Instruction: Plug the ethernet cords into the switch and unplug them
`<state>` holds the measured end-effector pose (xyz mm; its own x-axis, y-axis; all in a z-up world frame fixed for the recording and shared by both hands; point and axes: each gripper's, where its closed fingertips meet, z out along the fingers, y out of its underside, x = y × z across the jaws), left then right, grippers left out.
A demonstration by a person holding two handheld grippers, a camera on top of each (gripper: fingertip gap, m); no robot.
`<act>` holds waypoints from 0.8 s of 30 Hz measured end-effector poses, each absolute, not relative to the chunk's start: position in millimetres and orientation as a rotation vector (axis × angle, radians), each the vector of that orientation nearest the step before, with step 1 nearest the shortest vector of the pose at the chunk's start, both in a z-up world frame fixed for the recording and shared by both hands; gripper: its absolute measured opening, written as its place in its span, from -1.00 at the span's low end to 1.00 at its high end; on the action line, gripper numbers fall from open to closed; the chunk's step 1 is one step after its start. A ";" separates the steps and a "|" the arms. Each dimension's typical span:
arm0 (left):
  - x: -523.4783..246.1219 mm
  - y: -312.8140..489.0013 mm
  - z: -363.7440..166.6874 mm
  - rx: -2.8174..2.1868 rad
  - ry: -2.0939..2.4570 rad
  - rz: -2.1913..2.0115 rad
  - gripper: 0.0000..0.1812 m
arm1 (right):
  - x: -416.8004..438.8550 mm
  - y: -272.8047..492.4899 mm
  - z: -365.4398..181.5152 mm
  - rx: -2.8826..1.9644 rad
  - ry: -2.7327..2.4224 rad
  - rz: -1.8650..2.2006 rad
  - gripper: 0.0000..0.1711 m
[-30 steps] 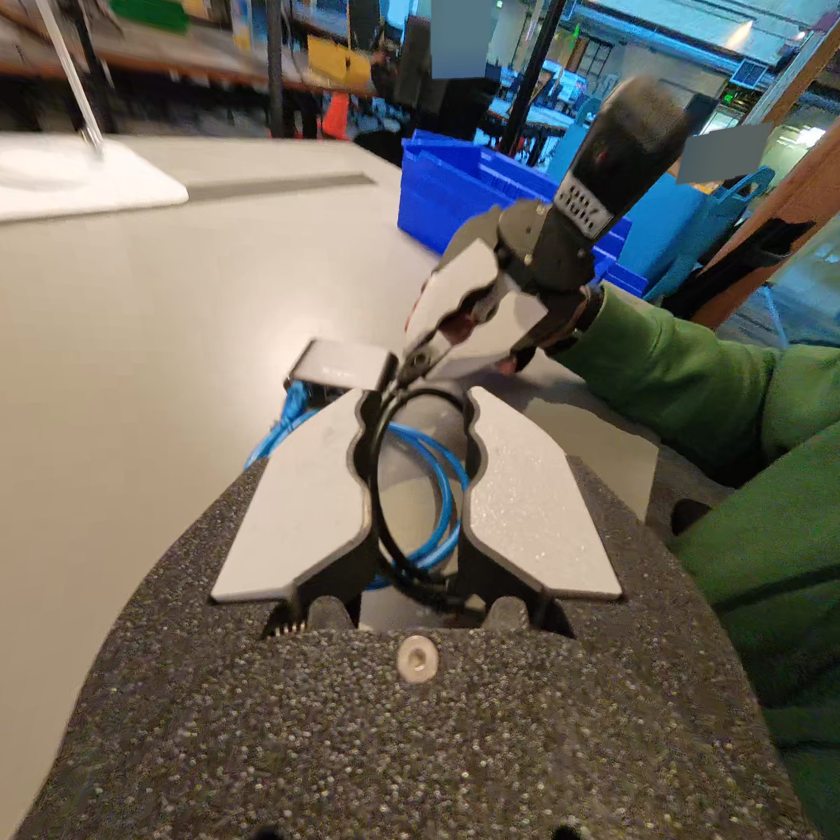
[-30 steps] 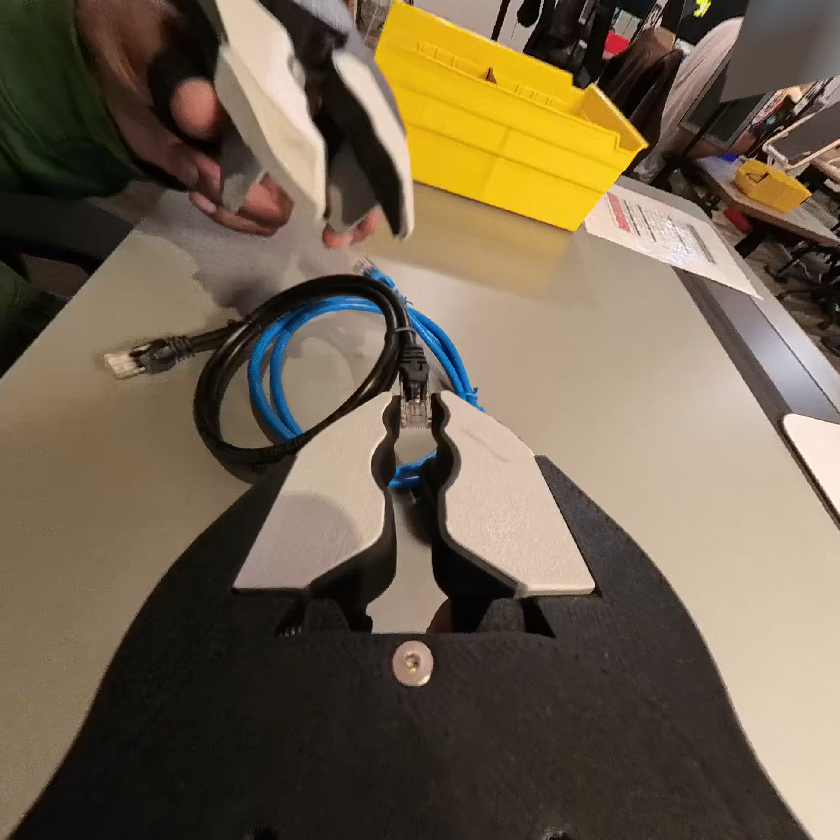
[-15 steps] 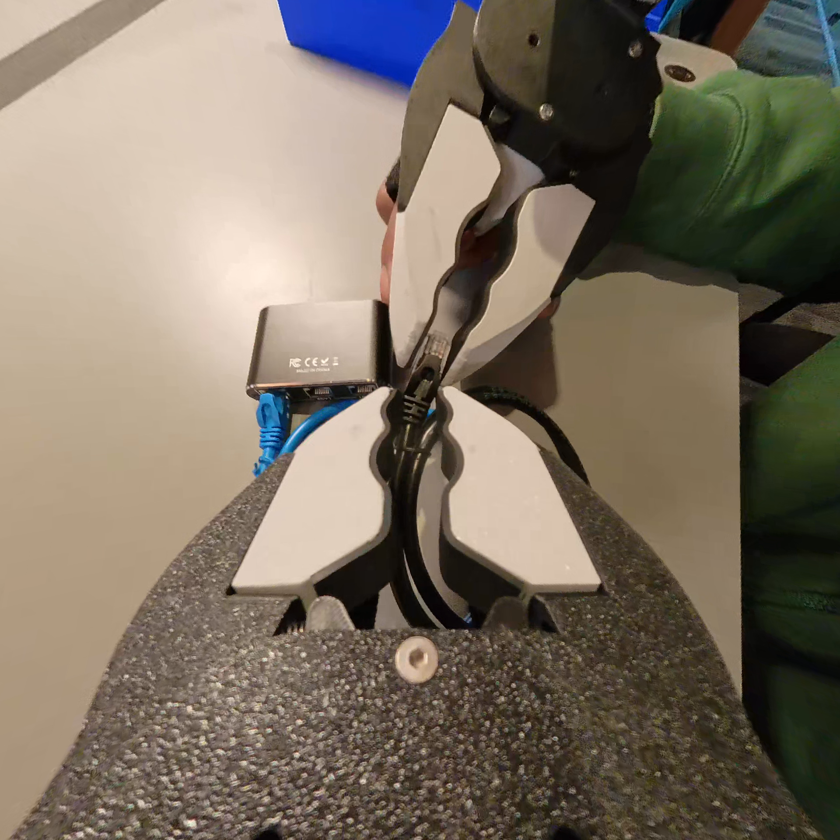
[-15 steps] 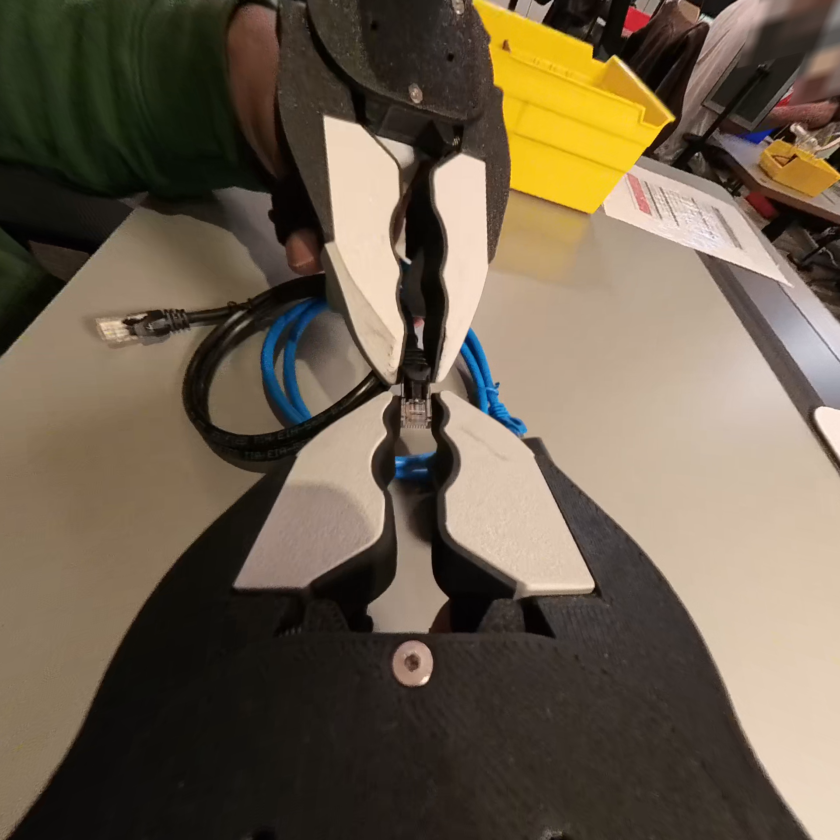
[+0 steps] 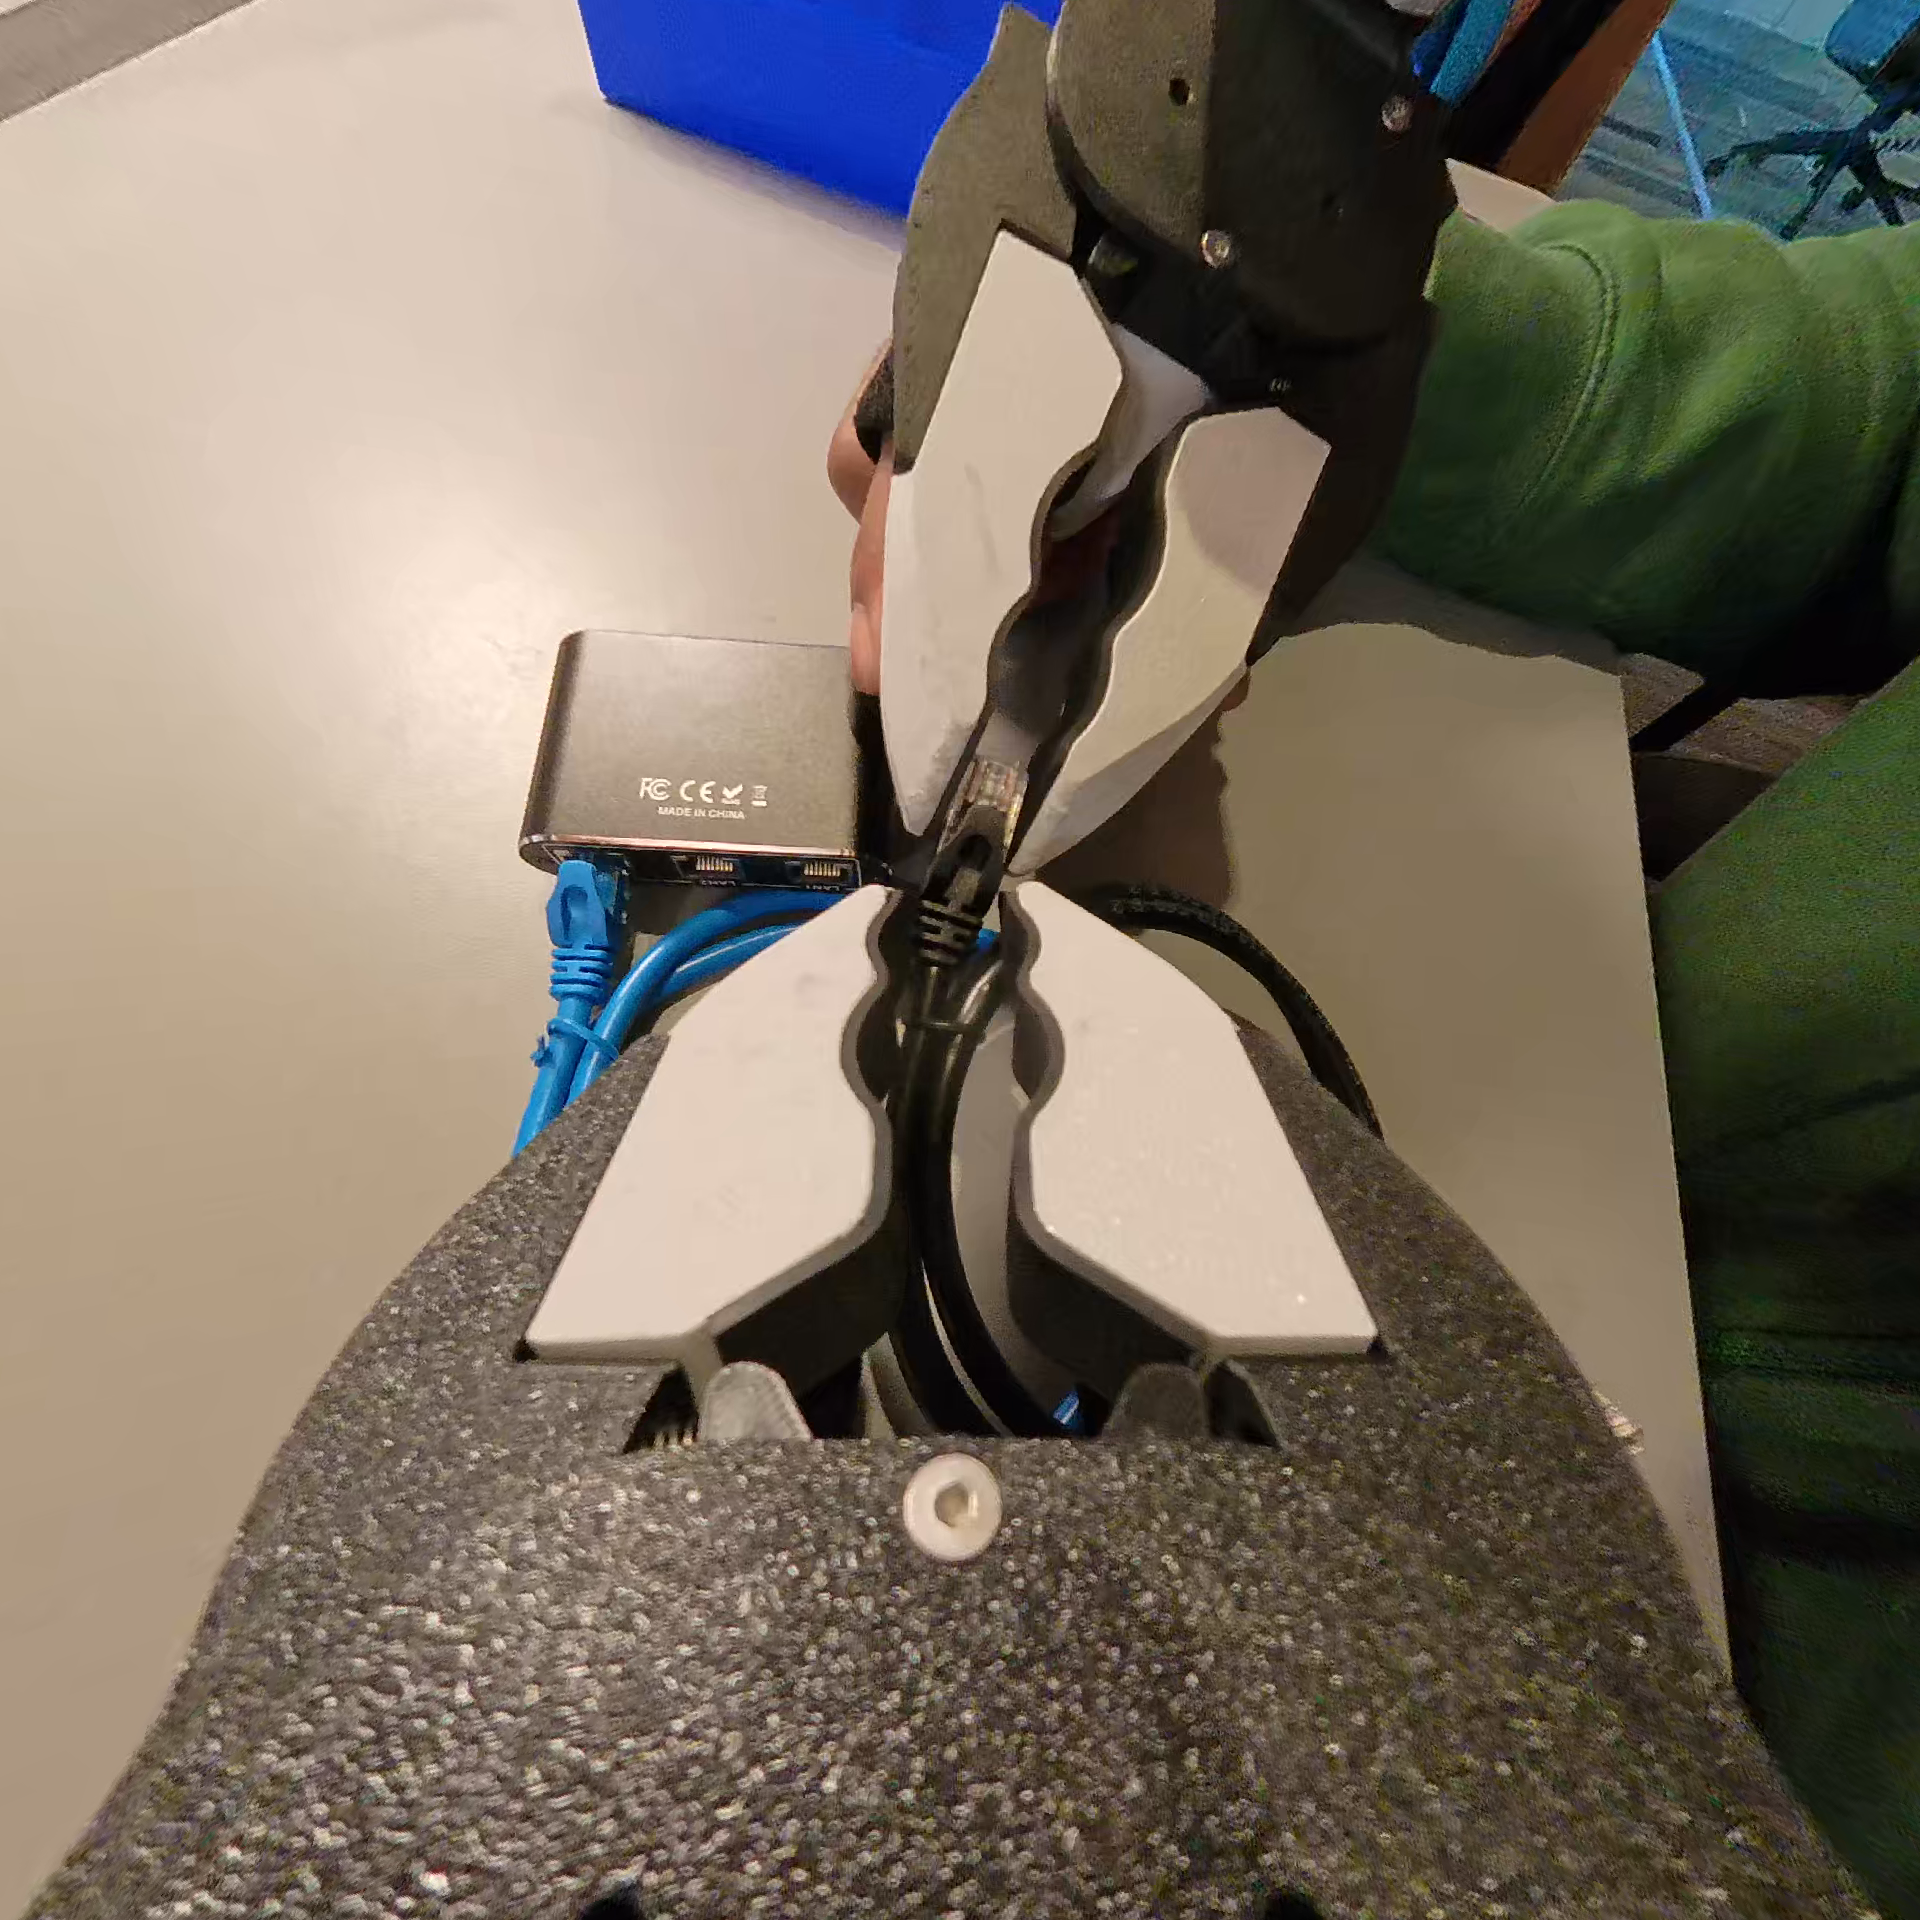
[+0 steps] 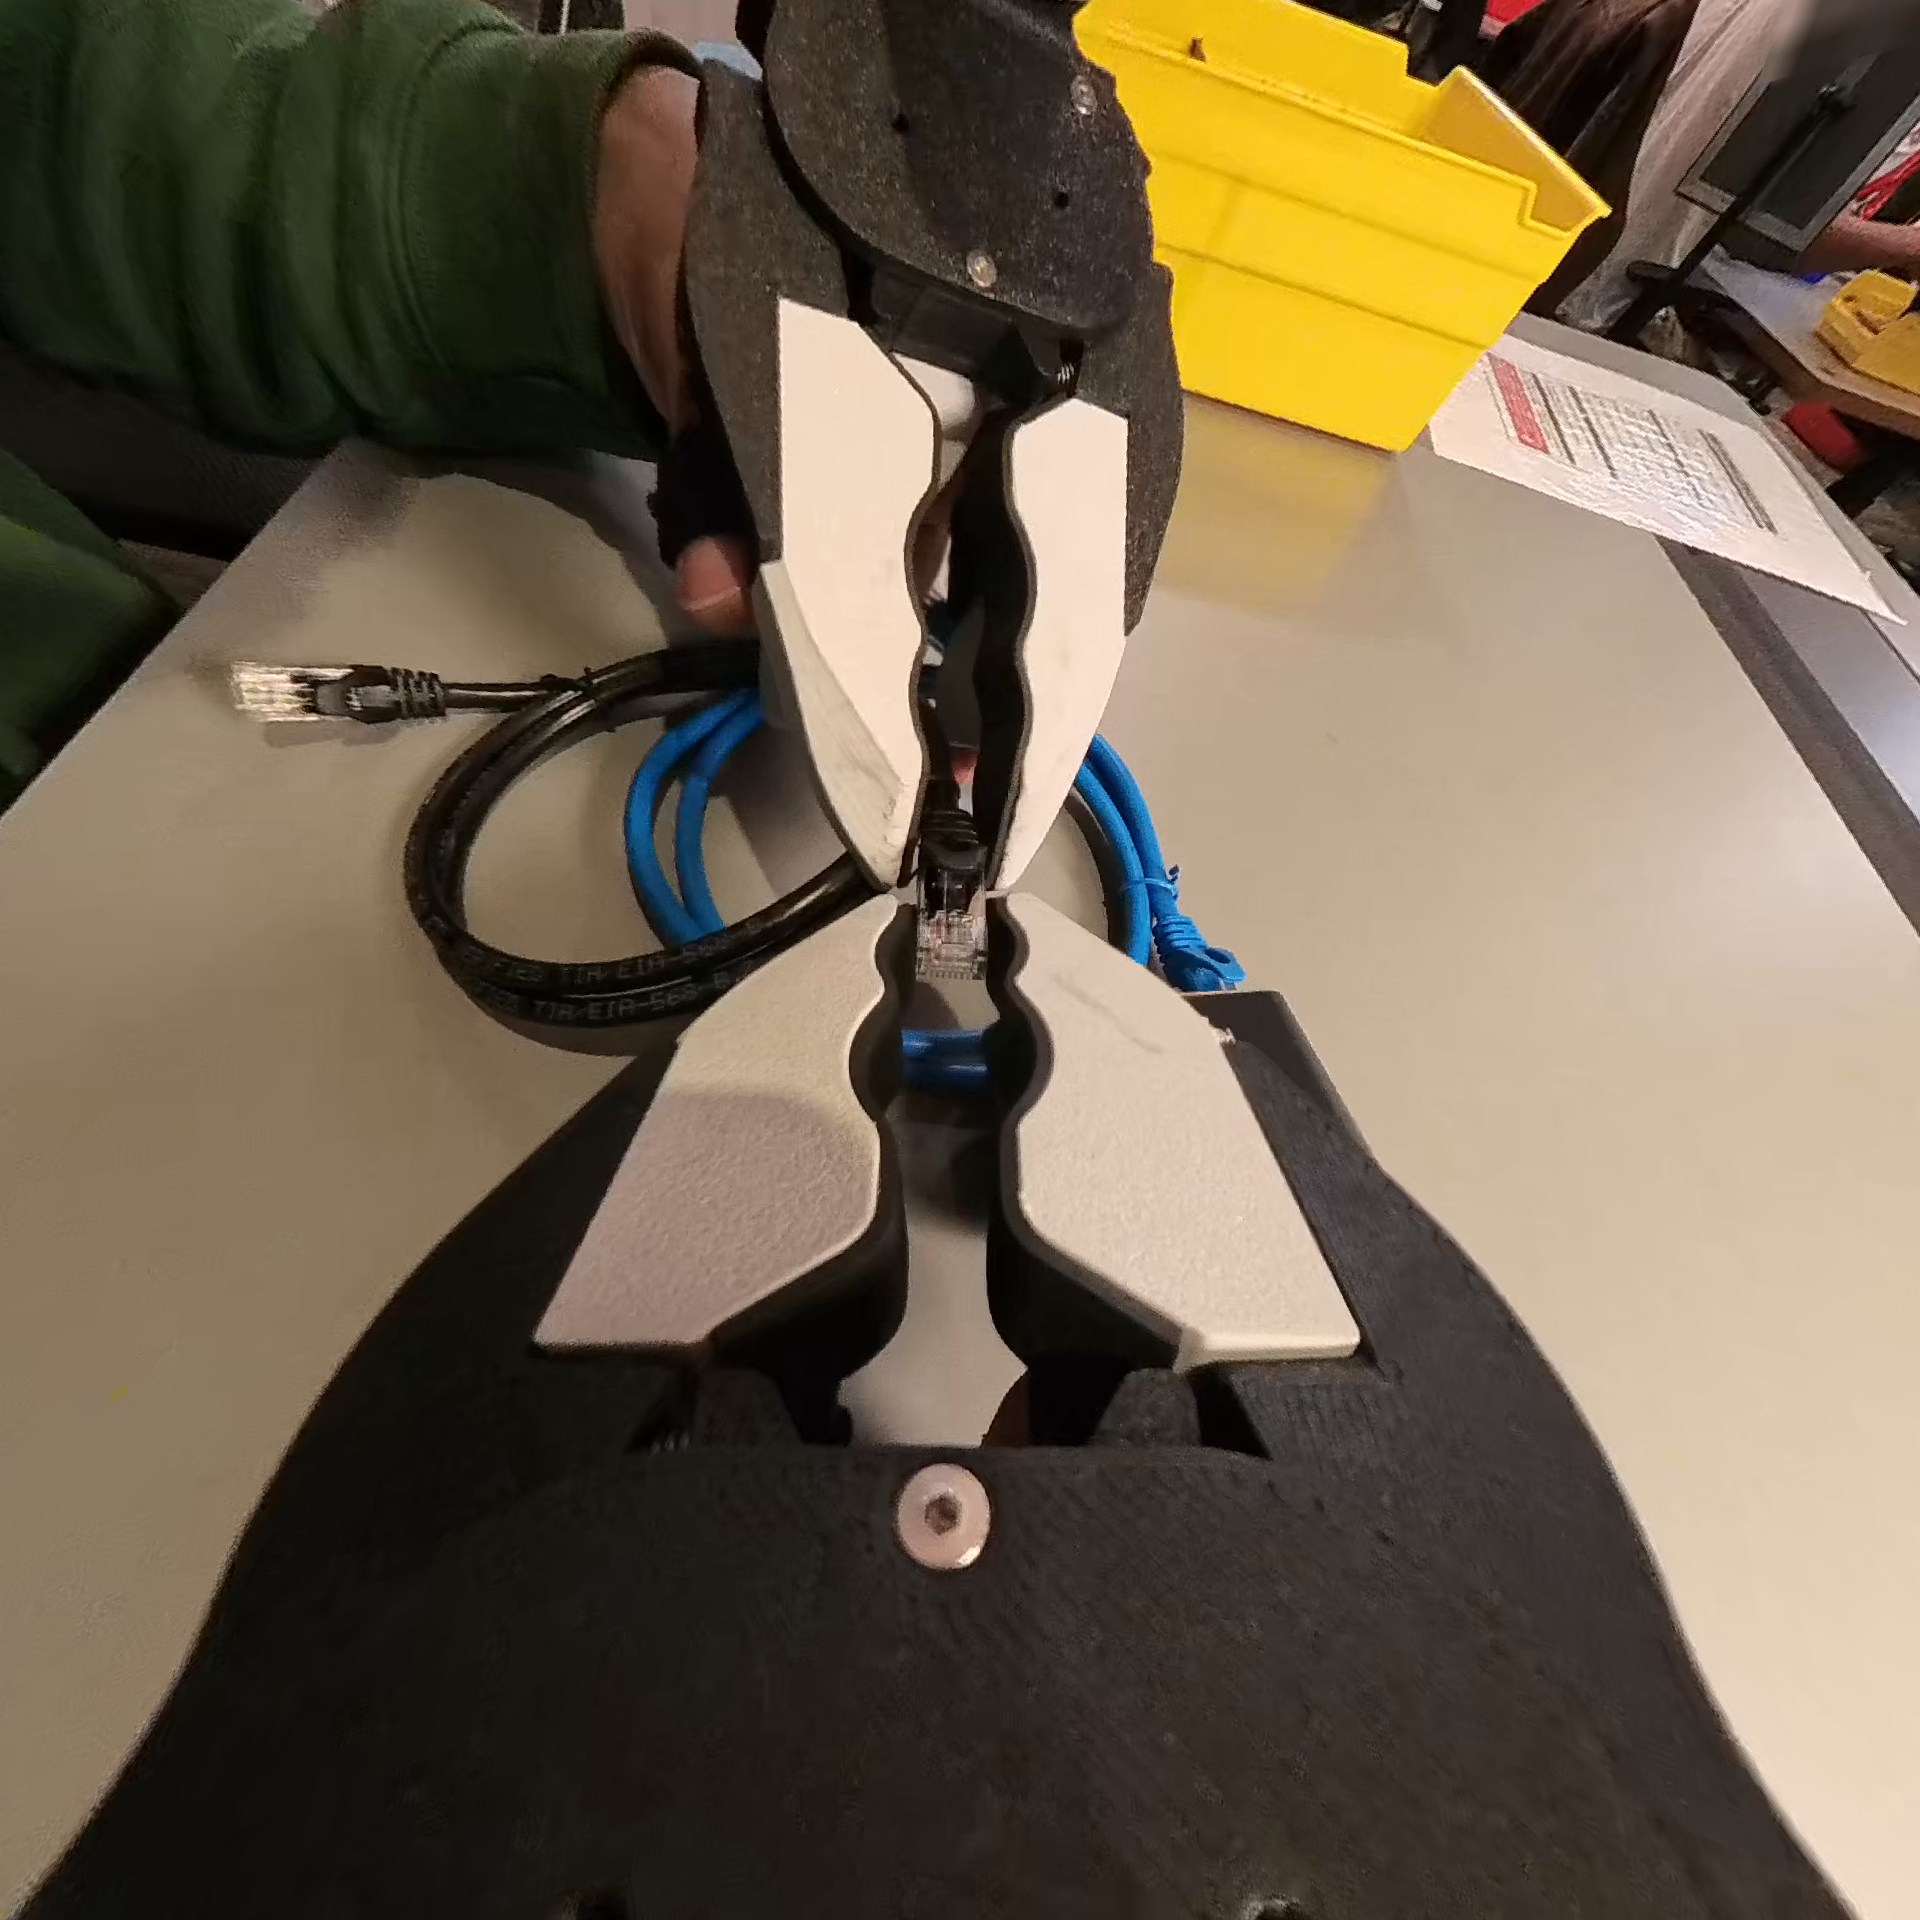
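A black ethernet cord (image 6: 582,966) lies in a loop on the grey table, its free plug (image 6: 265,691) at the left. My right gripper (image 6: 951,925) is shut on the cord's other clear plug (image 6: 951,940). My left gripper (image 5: 948,909) meets it tip to tip and is shut on the black boot (image 5: 951,904) just behind that plug. The black switch (image 5: 707,727) lies flat just left of the tips. A blue cord (image 5: 582,935) is plugged into its leftmost port. The ports beside it are empty. The blue coil (image 6: 675,831) lies under the black loop.
A yellow bin (image 6: 1330,208) stands behind the cords in the right wrist view, with a printed sheet (image 6: 1662,468) to its right. A blue bin (image 5: 769,73) stands beyond the switch. Green sleeves (image 5: 1662,436) reach in from the table's edge. The grippers are tip to tip, or close to it. Left tips and right tips are each some 6 centimeters from the black switch (image 5: 707,727).
My left gripper swung down from looking across the table, came onto the black cord and closed on its boot. My right gripper kept hold of the plug. Both views have drawn closer.
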<state>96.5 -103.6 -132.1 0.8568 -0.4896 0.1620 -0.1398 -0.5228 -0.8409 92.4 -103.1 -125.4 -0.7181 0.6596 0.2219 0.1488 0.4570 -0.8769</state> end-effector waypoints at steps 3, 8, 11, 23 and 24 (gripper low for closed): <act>96.8 -103.6 -134.3 -2.111 0.450 -0.495 -0.81 | 92.4 -103.6 -126.4 -0.682 -2.176 1.234 -0.86; 97.9 -101.4 -136.2 -2.114 0.449 -0.491 -0.82 | 92.4 -104.2 -126.3 -0.675 -2.174 1.230 -0.86; 93.4 -98.9 -137.7 -2.135 0.397 -0.490 -0.84 | 90.1 -100.1 -125.9 -0.648 -2.146 1.152 -0.83; 74.0 -94.4 -151.1 -2.209 0.266 -0.404 -0.85 | 91.0 -52.1 -138.1 -0.558 -2.135 0.650 -0.31; 74.0 -94.1 -151.7 -2.211 0.266 -0.396 -0.85 | 89.3 -52.1 -144.6 -0.544 -2.156 0.594 -0.29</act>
<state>74.0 -94.1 -151.7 0.9272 -0.3231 0.1896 -0.0531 -0.6145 -0.7872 89.3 -52.1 -144.6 -0.5742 0.5617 0.5956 0.1773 0.7956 -0.5793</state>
